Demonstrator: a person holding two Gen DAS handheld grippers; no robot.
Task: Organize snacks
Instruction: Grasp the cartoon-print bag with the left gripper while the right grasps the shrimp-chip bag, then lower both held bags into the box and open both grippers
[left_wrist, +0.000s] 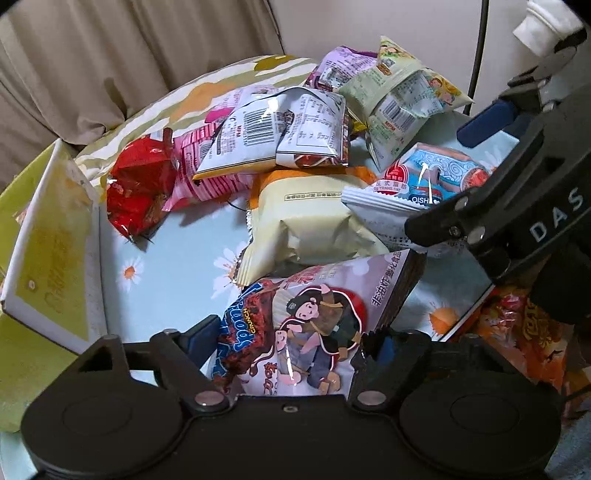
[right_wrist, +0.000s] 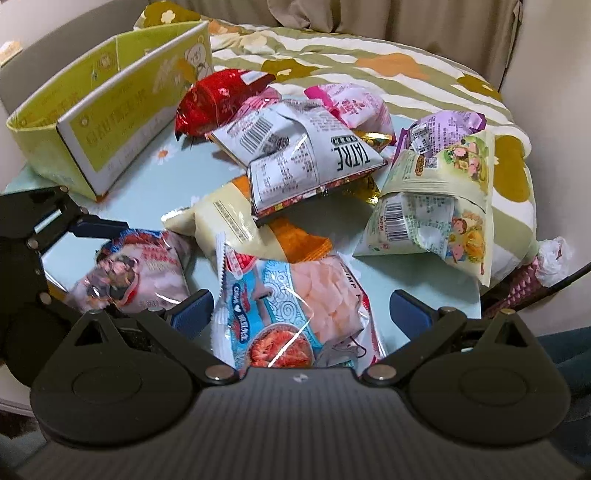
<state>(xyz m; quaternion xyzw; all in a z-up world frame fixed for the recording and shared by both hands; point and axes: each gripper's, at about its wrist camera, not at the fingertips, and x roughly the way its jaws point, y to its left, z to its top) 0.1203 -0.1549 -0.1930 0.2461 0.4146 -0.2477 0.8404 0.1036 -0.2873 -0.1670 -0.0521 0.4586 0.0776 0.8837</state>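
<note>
Already the left tool (left_wrist: 291, 345) clenches the monkey bag (left_wrist: 317, 317) at frame bottom; right tool (right_wrist: 301, 310) straddles the shrimp chips bag (right_wrist: 295, 310), released. Light, crinkly, slippery, crushable; pinch flat edges.

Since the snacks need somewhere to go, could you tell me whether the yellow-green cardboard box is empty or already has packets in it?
Apparently empty: the yellow-green cardboard box shows only bare inner walls; its floor is hidden.

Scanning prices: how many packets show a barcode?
2: the white packet atop the middle of the pile, and the pale green cartoon packet to its right. Others may face down, hidden.
</note>
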